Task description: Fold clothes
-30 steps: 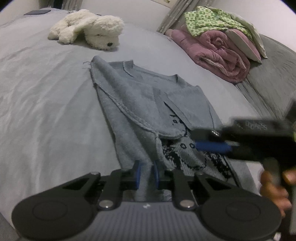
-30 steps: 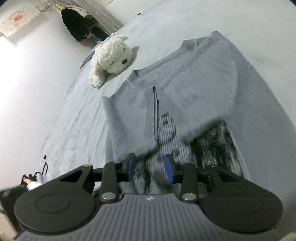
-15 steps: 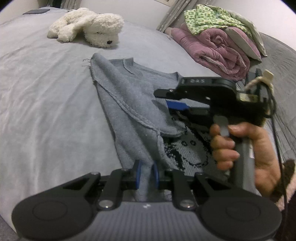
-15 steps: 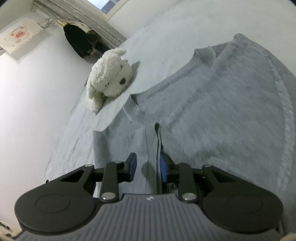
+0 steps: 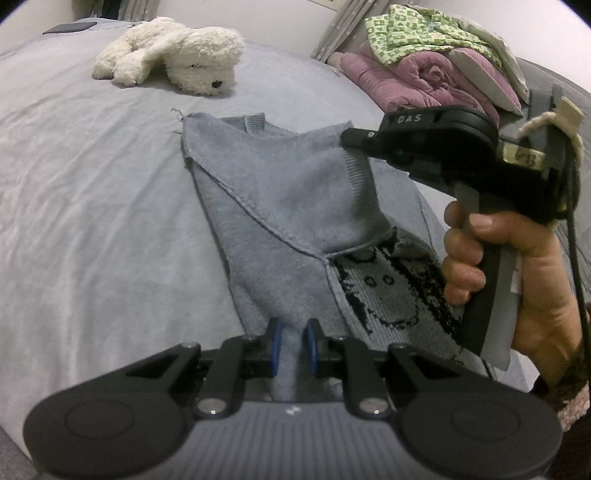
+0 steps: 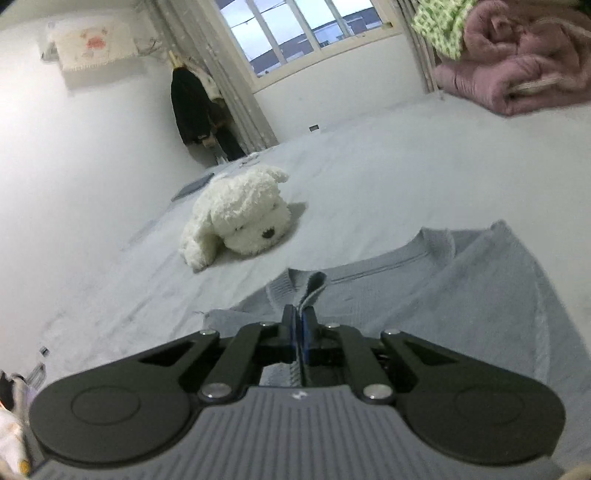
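Observation:
A grey knitted sweater (image 5: 291, 206) with a black pattern lies on the bed, its sleeve folded across the front. My left gripper (image 5: 293, 347) is shut on a bunched fold at the sweater's near hem. My right gripper (image 5: 349, 138), held by a hand (image 5: 517, 273), pinches the ribbed cuff of the folded sleeve and lifts it off the sweater's body. In the right wrist view that gripper (image 6: 298, 328) is shut on the cuff strip (image 6: 312, 291), with the sweater (image 6: 461, 288) spread beyond it.
A white plush dog (image 5: 173, 55) (image 6: 240, 218) lies on the grey bedsheet (image 5: 85, 192) beyond the sweater. A pile of pink and green bedding (image 5: 432, 62) sits at the back right. A dark flat object (image 5: 70, 27) rests at the far left.
My right gripper moved in over the sweater, closed on the sleeve cuff and raised it, tilting up toward the window. My left gripper kept its hold and place.

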The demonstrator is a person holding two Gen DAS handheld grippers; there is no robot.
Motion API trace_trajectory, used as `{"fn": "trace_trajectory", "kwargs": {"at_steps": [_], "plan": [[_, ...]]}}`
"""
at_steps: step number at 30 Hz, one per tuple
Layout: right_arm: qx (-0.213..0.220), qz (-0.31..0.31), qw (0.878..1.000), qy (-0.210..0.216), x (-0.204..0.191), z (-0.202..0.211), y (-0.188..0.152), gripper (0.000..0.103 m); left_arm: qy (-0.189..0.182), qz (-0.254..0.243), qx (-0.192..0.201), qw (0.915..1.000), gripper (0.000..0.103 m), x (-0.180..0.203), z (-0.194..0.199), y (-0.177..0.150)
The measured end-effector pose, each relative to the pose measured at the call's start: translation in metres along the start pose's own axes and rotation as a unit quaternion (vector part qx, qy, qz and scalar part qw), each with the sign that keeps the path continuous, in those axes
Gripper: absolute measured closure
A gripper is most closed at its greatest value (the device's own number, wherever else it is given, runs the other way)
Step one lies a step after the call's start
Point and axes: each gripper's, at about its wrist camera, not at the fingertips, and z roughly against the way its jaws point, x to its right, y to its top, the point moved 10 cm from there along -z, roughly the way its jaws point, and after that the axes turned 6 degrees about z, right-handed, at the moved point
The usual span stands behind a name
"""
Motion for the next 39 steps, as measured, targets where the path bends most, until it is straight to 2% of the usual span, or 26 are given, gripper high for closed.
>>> {"fn": "trace_trajectory", "kwargs": {"at_steps": [3,4,6,8,9,15,25,27,28,29,30,31,33,36,38,39], "plan": [[-0.02,0.013,0.999,-0.028,0.01,-0.007,-0.006,0.095,0.001,-0.001,-0.001,1.0,0.088,0.0,0.0,0.0],[-0.027,0.014,0.999,-0.036,0.014,-0.009,-0.008,0.088,0.001,-0.001,-0.001,1.0,0.088,0.0,0.0,0.0],[-0.036,0.007,0.998,-0.041,0.022,-0.008,-0.01,0.087,0.0,0.001,-0.002,1.0,0.088,-0.001,-0.001,0.001],[-0.042,-0.009,0.998,-0.036,0.026,-0.005,-0.013,0.063,-0.002,0.003,-0.003,1.0,0.088,0.0,0.0,0.002],[-0.043,-0.016,0.998,-0.033,0.028,-0.002,-0.014,0.061,-0.003,0.004,-0.003,1.0,0.088,0.0,0.0,0.002],[-0.063,-0.031,0.997,-0.016,0.026,0.023,-0.026,0.061,-0.004,0.008,-0.005,0.9999,0.088,0.001,0.001,0.002],[-0.12,-0.041,0.992,-0.005,0.012,0.046,-0.07,0.061,-0.007,0.007,-0.007,0.9999,0.088,0.005,0.002,0.001],[-0.121,-0.036,0.992,-0.009,0.01,0.042,-0.076,0.065,-0.007,0.005,-0.008,0.9999,0.088,0.006,0.002,0.0],[-0.12,-0.03,0.992,-0.013,0.01,0.039,-0.078,0.071,-0.006,0.004,-0.008,0.9999,0.088,0.006,0.002,0.0],[-0.117,-0.022,0.993,-0.018,0.009,0.037,-0.079,0.087,-0.006,0.003,-0.009,0.9999,0.088,0.007,0.001,0.0],[-0.118,-0.011,0.993,-0.024,0.008,0.034,-0.08,0.098,-0.005,0.002,-0.009,0.9999,0.088,0.007,0.001,0.0],[-0.117,0.002,0.993,-0.034,0.008,0.033,-0.08,0.099,-0.006,0.003,-0.01,0.9999,0.088,0.007,0.001,0.0],[-0.115,0.017,0.992,-0.054,0.009,0.034,-0.078,0.1,-0.009,0.009,-0.012,0.9998,0.088,0.006,0.001,0.001],[-0.121,0.021,0.991,-0.06,0.012,0.036,-0.079,0.097,-0.016,0.021,-0.015,0.9995,0.088,0.004,0.003,0.003],[-0.125,0.006,0.991,-0.052,0.012,0.04,-0.079,0.086,-0.019,0.028,-0.017,0.9993,0.088,0.002,0.004,0.004],[-0.127,-0.005,0.991,-0.045,0.011,0.043,-0.079,0.084,-0.021,0.032,-0.018,0.9991,0.088,0.001,0.004,0.005]]}}
